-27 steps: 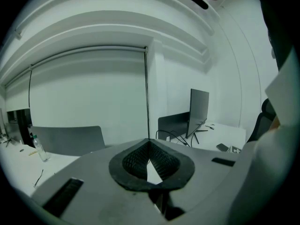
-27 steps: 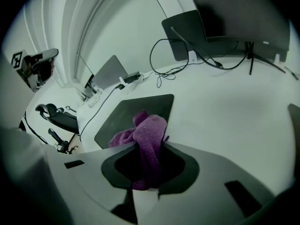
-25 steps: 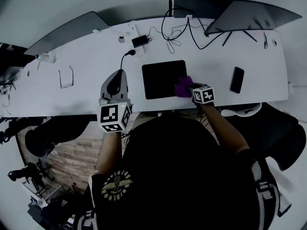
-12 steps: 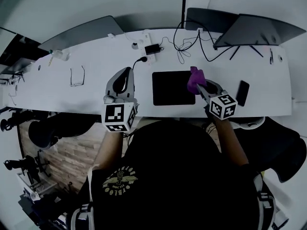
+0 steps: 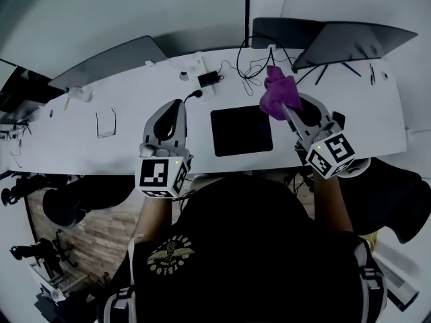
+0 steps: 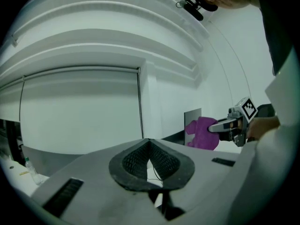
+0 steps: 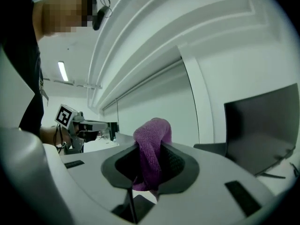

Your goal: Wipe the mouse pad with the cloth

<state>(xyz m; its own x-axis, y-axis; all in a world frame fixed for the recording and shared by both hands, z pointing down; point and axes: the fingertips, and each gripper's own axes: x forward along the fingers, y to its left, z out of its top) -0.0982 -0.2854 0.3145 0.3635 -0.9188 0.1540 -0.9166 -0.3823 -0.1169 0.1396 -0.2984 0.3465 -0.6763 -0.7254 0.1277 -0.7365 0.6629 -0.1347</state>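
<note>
Raised off the mouse pad (image 5: pixel 241 130), right claw (image 7: pixel 150 165) pinches the cloth (image 7: pixel 151 139); left claw (image 6: pixel 149 161) closed, empty.

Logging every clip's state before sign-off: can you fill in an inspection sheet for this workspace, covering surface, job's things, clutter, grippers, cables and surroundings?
Surface: white desk; no spills seen.
Job's things: black mouse pad lies flat near the front edge; purple cloth is held in the air by the pad's far right corner, not on it.
Clutter: glasses at left; phone at right, partly hidden; dark screens along the back.
Grippers: right gripper shut on the cloth; left gripper shut, nothing in it, left of the pad.
Cables: black cables tangled behind the pad, beside a charger.
Surroundings: wood floor; dark chair.
</note>
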